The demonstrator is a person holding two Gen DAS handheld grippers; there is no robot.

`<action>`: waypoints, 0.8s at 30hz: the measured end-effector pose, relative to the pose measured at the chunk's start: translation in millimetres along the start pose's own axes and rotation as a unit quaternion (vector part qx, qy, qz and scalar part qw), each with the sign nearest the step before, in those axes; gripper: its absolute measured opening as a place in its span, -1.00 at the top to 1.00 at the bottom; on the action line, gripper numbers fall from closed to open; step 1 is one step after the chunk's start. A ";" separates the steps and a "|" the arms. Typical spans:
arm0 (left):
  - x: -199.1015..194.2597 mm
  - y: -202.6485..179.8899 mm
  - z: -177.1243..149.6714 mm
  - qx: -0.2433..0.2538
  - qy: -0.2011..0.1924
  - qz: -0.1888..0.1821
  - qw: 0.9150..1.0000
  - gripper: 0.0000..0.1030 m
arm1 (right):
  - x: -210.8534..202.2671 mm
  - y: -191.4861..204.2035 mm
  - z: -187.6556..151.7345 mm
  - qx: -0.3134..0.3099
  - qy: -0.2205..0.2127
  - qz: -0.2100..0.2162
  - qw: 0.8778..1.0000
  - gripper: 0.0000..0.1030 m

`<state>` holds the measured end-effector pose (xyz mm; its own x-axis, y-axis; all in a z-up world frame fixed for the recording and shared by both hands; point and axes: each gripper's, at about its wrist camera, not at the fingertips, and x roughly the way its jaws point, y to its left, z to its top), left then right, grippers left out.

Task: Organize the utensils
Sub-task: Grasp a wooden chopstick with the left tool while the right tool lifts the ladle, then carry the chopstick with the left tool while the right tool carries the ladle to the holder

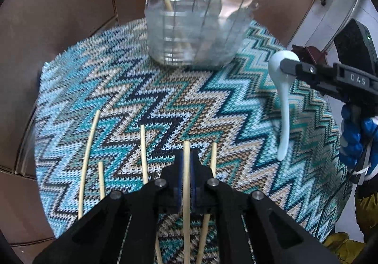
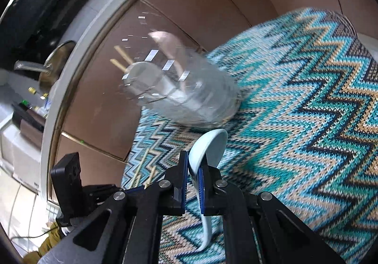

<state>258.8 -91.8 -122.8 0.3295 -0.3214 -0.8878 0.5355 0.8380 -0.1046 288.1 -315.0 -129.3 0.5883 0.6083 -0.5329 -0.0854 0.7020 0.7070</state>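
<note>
Zigzag mat (image 1: 165, 89): 4 loose chopsticks (image 1: 143, 153) only via left wrist.

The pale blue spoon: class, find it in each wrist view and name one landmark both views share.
Left wrist view: pale blue spoon at right, hanging from the right claw.
Right wrist view: spoon at bottom centre, pinched between that claw's pads.
Shared landmark: the clear utensil holder on the zigzag mat.
</note>
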 end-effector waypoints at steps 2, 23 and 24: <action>-12.5 -3.4 -3.1 0.001 -0.017 -0.001 1.000 0.91 | -9.9 9.2 -5.8 -0.011 -0.008 0.000 1.000 0.85; -190.5 -52.2 -66.1 -0.008 -0.233 0.016 0.972 0.91 | -127.1 133.8 -74.6 -0.140 -0.101 -0.025 0.985 0.85; -199.6 -54.8 -69.9 -0.009 -0.243 0.015 0.970 0.91 | -131.6 140.4 -78.2 -0.148 -0.104 -0.027 0.983 0.85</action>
<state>109.3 -42.7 28.9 0.6754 -0.4625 -0.5744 0.5074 0.8567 -0.0930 135.8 -267.5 3.7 0.7482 0.4989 -0.4374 -0.2611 0.8274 0.4972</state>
